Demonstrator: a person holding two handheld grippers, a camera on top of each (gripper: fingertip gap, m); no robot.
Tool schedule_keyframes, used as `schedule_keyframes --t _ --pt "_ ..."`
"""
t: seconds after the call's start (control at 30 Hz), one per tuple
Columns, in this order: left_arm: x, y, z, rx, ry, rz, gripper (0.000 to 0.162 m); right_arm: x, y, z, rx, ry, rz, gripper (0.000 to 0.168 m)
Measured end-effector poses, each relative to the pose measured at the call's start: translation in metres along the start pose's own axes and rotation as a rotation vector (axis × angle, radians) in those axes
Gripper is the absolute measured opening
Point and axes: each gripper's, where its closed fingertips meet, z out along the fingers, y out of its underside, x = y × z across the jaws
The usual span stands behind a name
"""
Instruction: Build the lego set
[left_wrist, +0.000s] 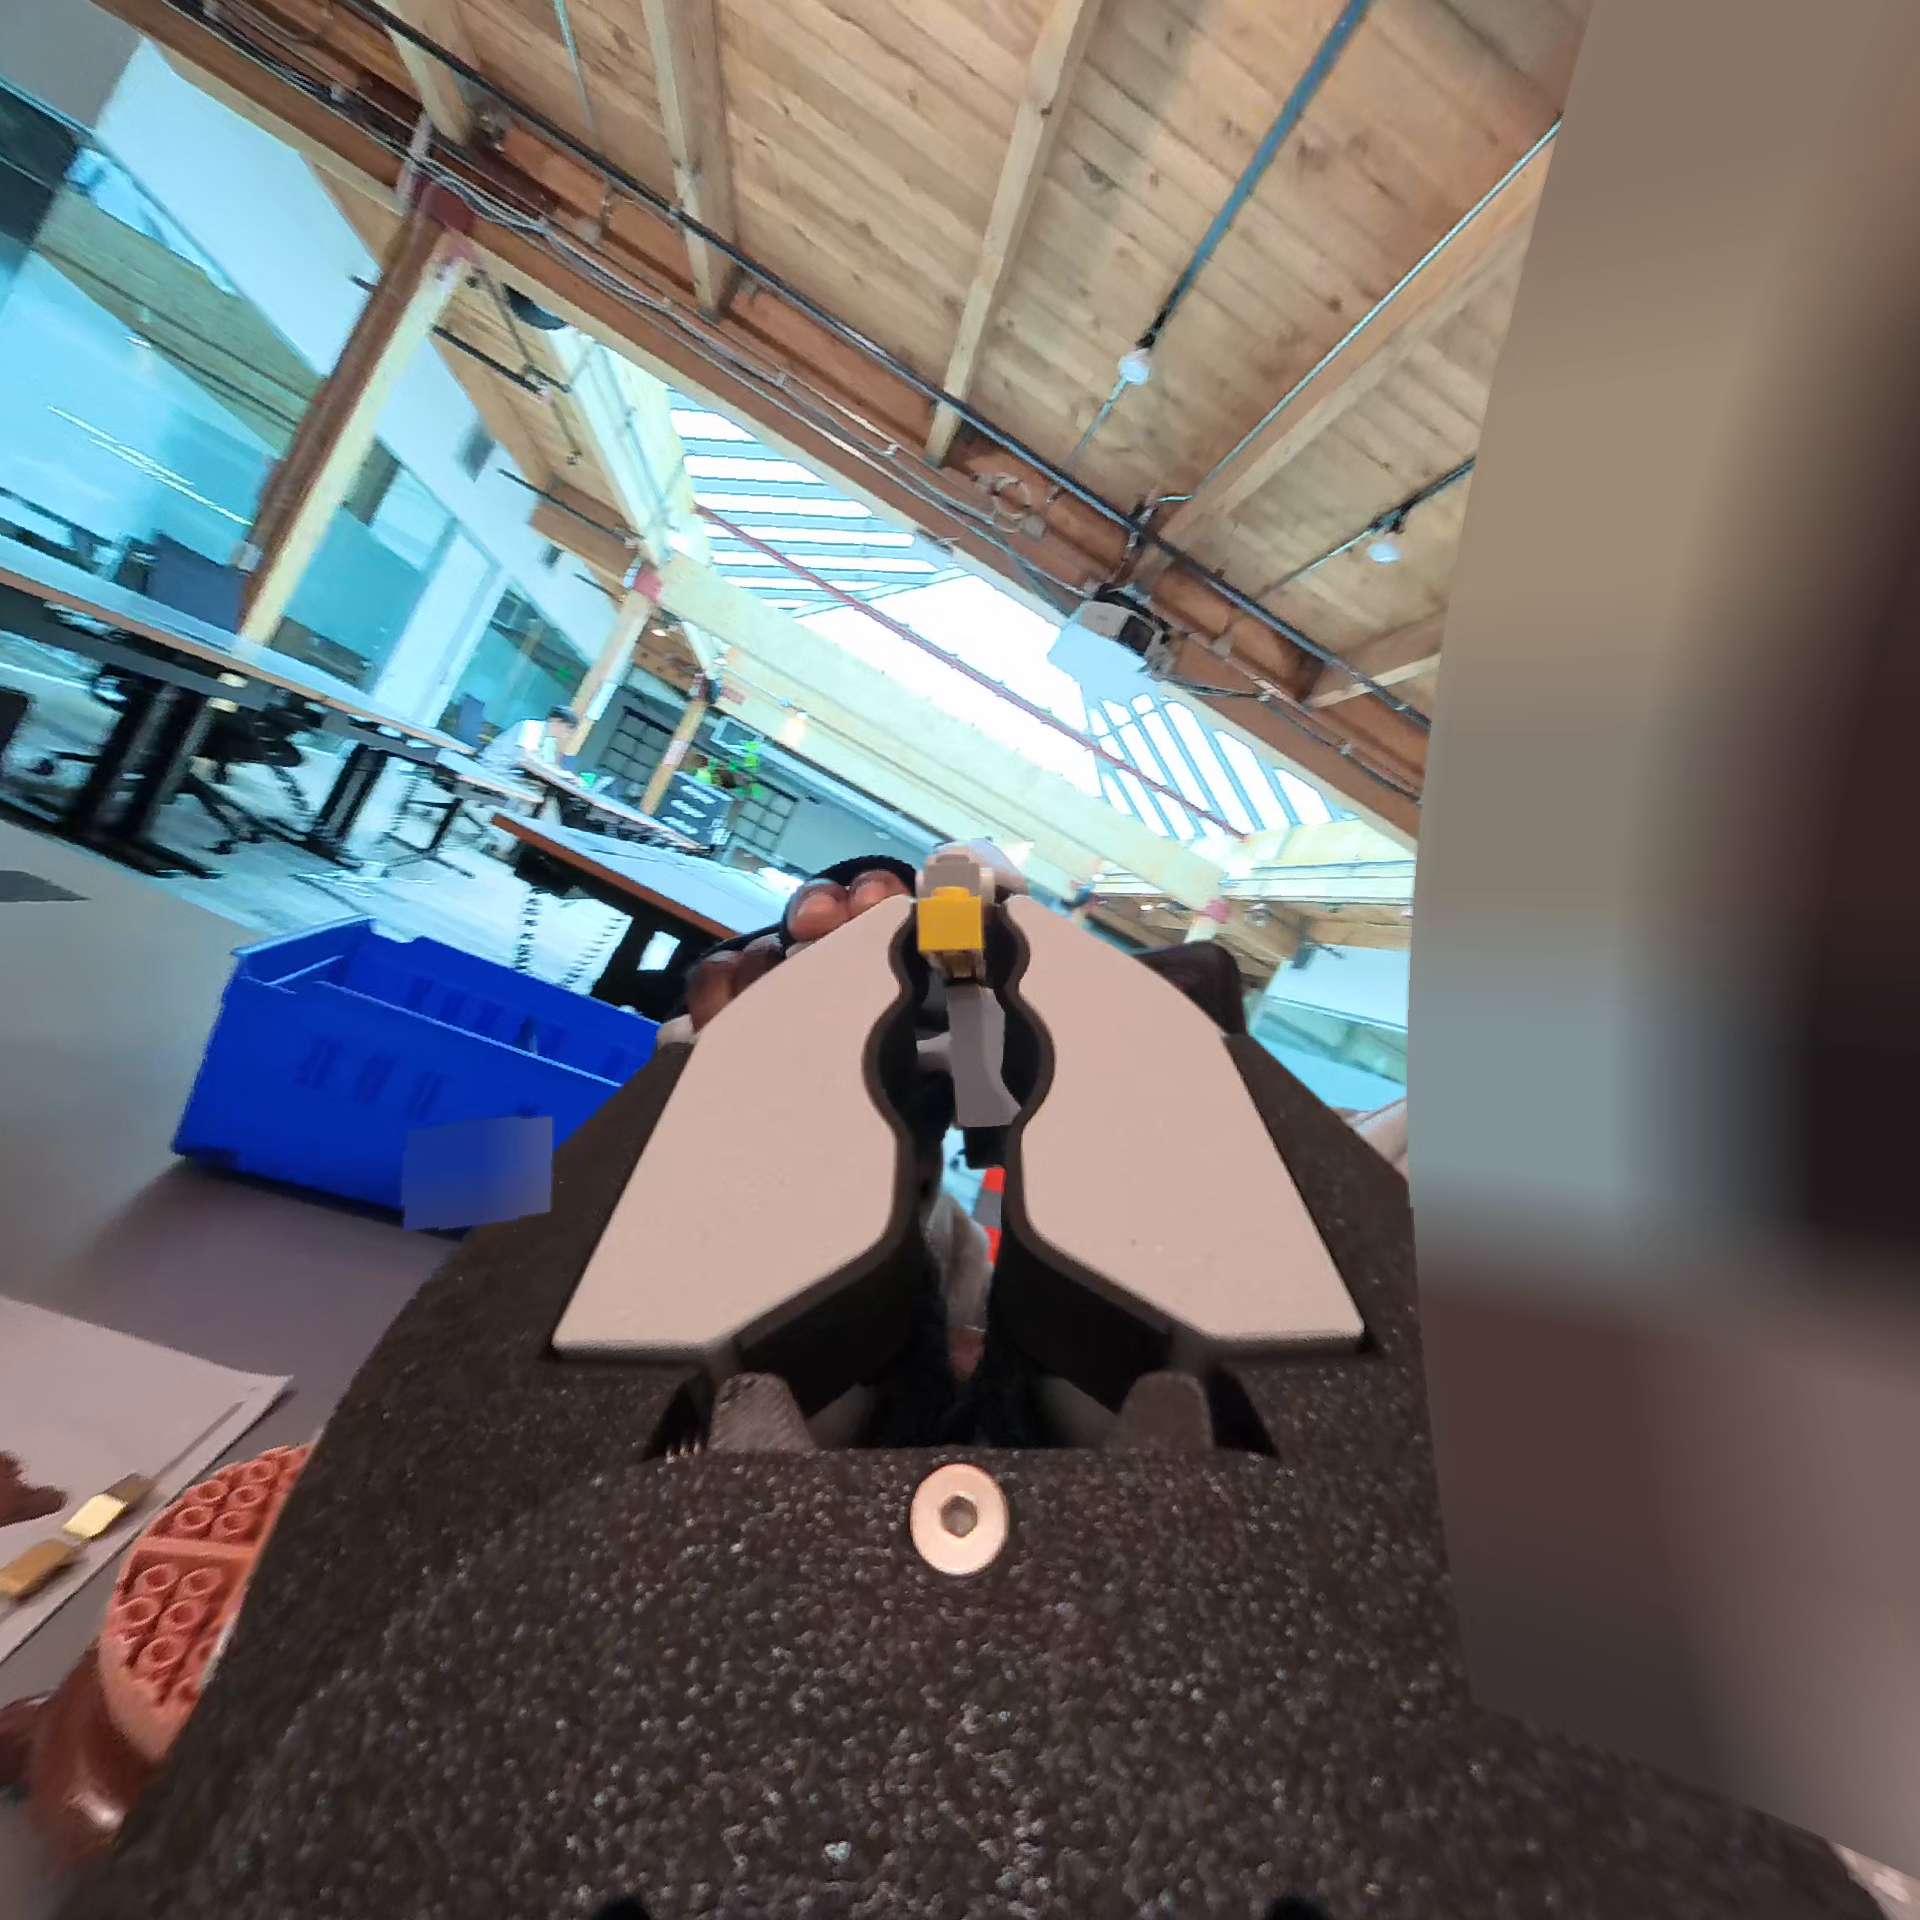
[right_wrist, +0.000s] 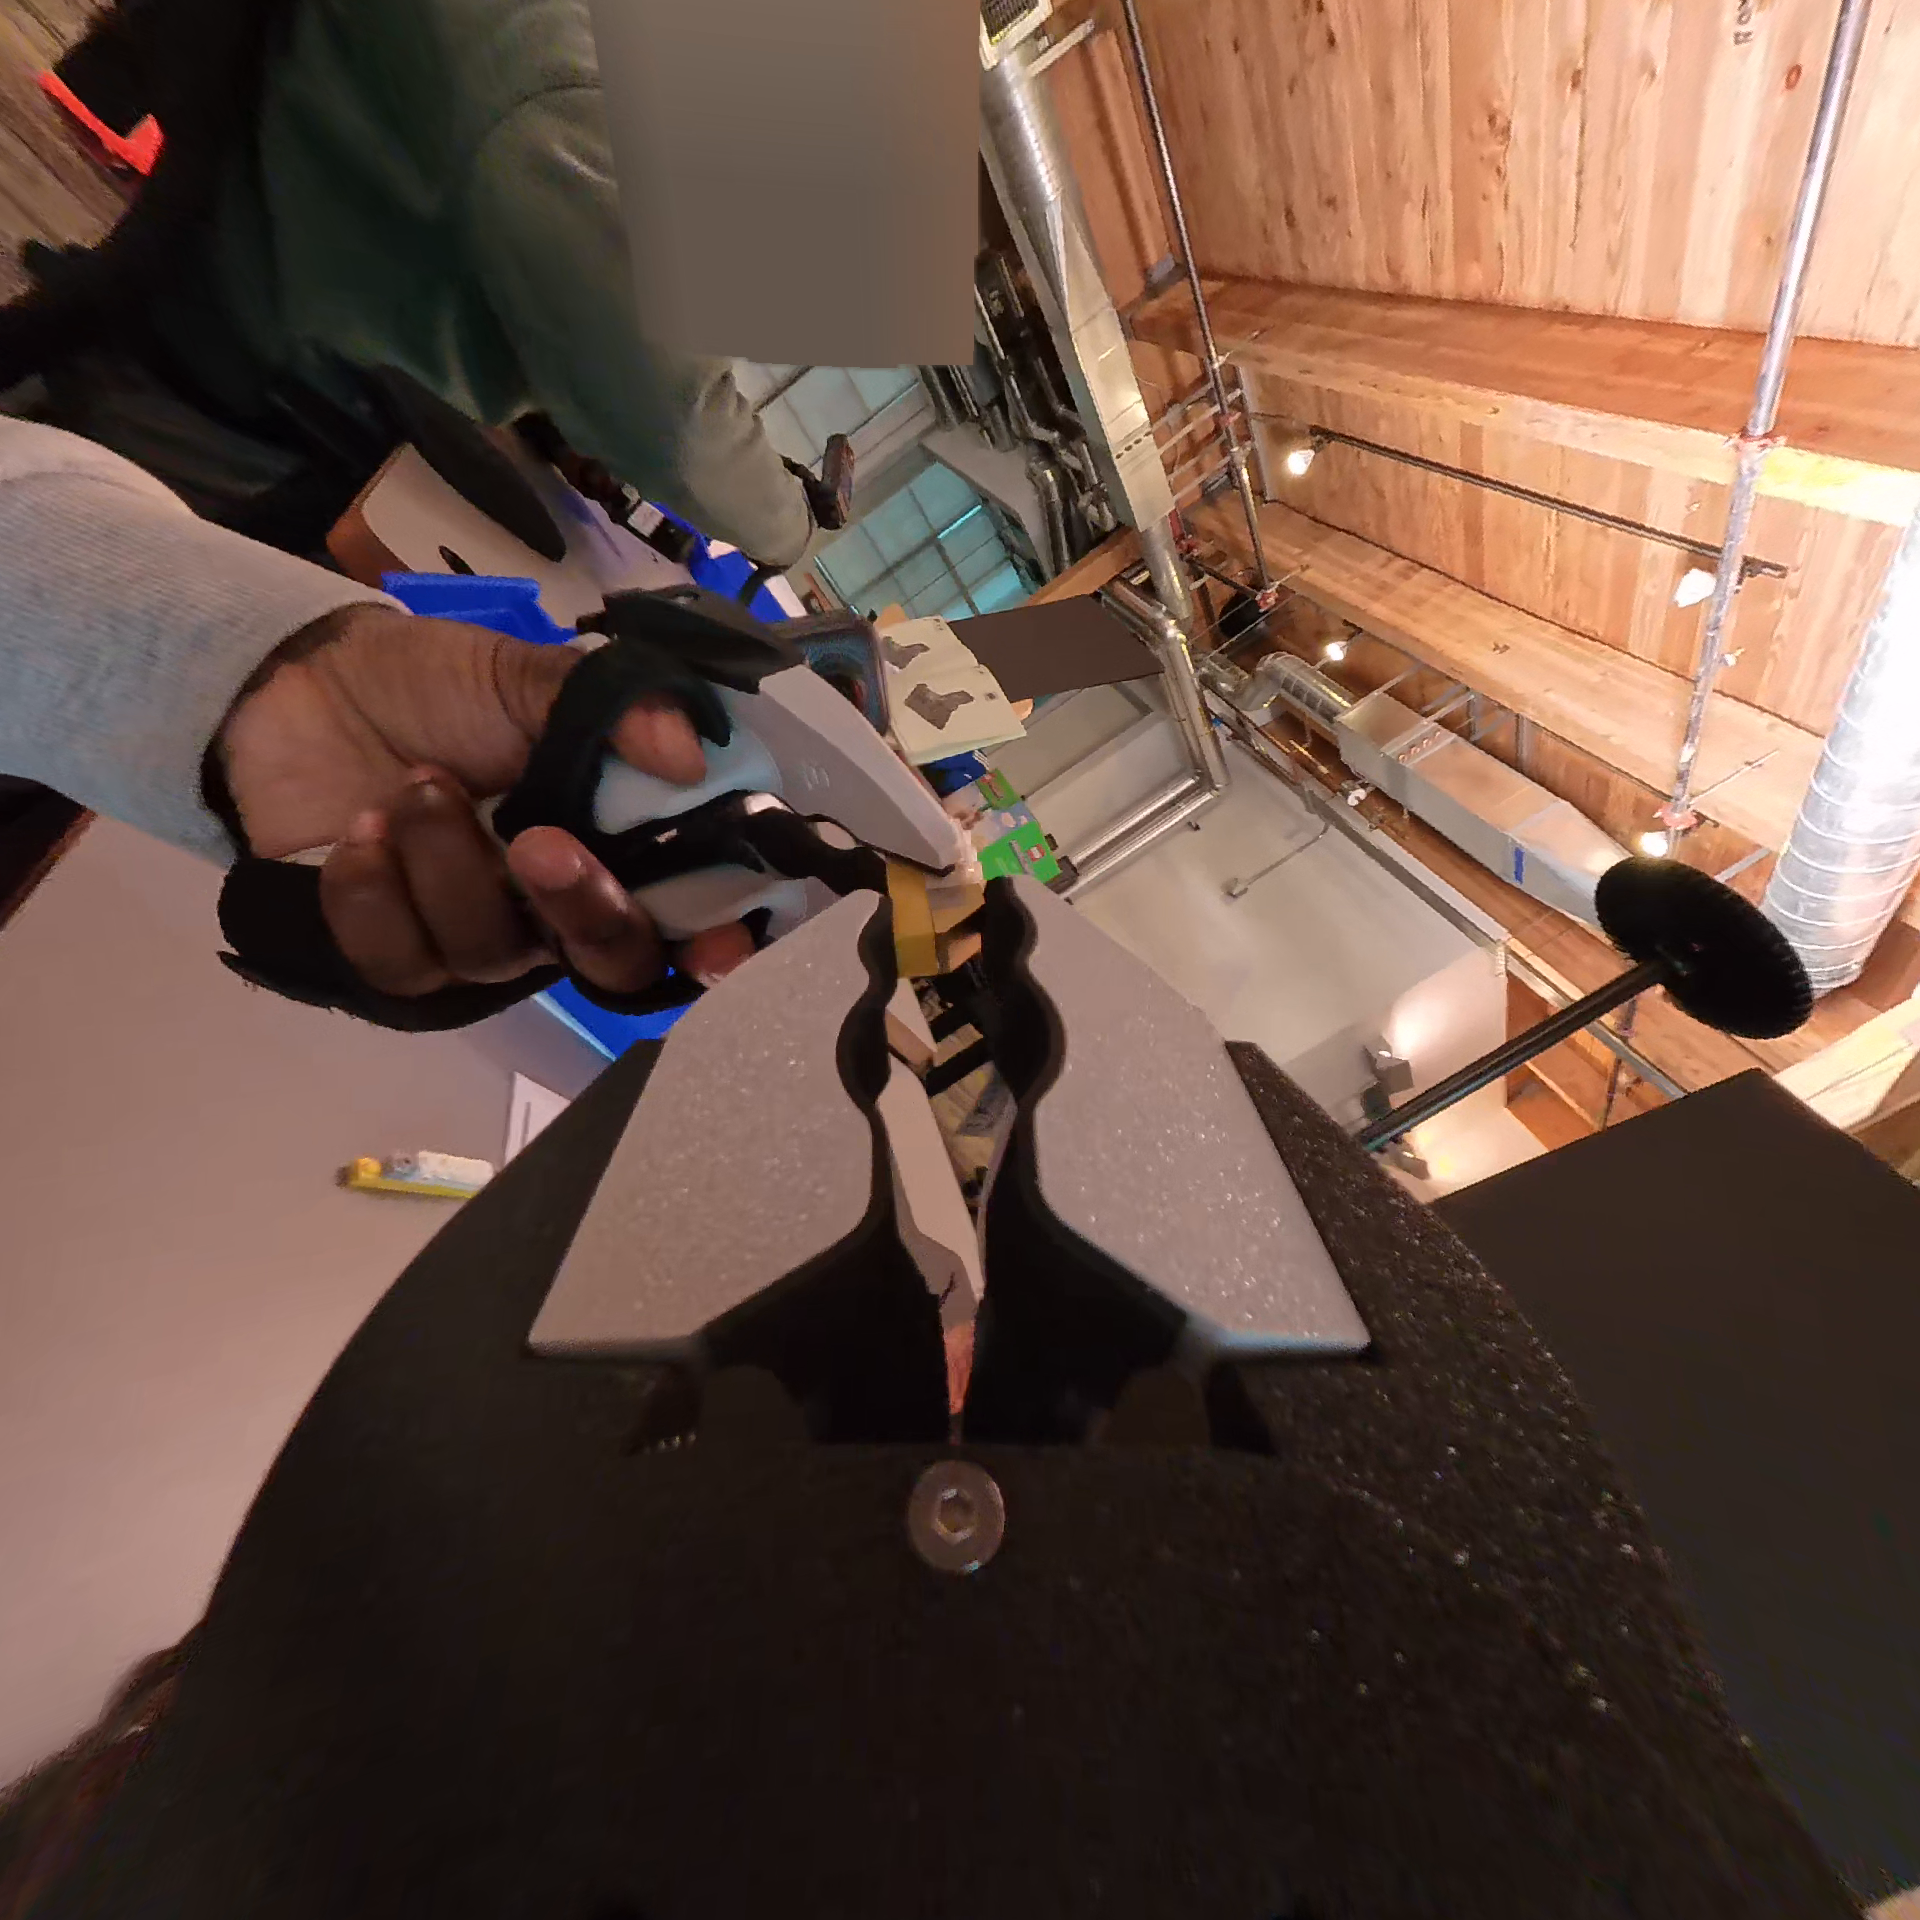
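Left gripper (left_wrist: 951, 925): pinches a small yellow-grey brick piece (left_wrist: 949, 920), tips at 12 o'clock.
Right gripper (right_wrist: 928, 928): grainy grey fingers grip a mustard block (right_wrist: 912, 930).
Bin (left_wrist: 405, 1039): blue plastic, 9 o'clock.

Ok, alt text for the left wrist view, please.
The left gripper, raised off the table, is shut on a small yellow and grey lego piece at its fingertips, with a wooden ceiling behind. A blue bin sits on the table at left, and a reddish studded lego build shows at lower left.
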Motion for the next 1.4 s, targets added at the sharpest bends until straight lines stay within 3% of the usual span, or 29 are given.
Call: schedule_keyframes --t 0.4,0.53,0.77,0.9,1.03,1.13,1.2,1.27,1.4 --pt "0.004 0.003 -0.002 0.008 0.019 0.012 0.010 -0.004 -0.003 -0.001 0.047 0.008 0.042 0.016" --pt "0.001 0.006 -0.007 -0.023 -0.015 0.090 0.022 -0.007 -0.001 -0.004 0.090 0.008 0.126 0.016" --pt "-0.002 0.006 -0.018 -0.024 -0.048 0.153 0.010 -0.011 0.007 -0.001 0.114 -0.013 0.179 0.016" --pt "-0.010 0.003 -0.027 -0.033 -0.082 0.205 0.007 -0.009 0.017 -0.004 0.131 -0.064 0.424 0.035" --pt "-0.012 -0.005 -0.037 -0.016 -0.083 0.247 0.007 -0.001 0.026 -0.004 0.159 -0.130 0.865 0.032" --pt "-0.010 -0.001 -0.039 -0.047 -0.053 0.283 0.007 -0.013 0.024 0.003 0.161 -0.257 1.078 0.033" --pt "-0.012 0.002 -0.039 -0.077 -0.066 0.322 0.007 -0.017 0.018 0.006 0.187 -0.313 1.147 0.029" --pt "-0.012 0.004 -0.038 -0.091 -0.073 0.351 0.007 -0.020 0.020 0.010 0.167 -0.308 1.158 0.013" --pt "-0.014 0.003 -0.038 -0.096 -0.087 0.356 0.008 -0.021 0.021 0.009 0.158 -0.241 1.005 0.007"
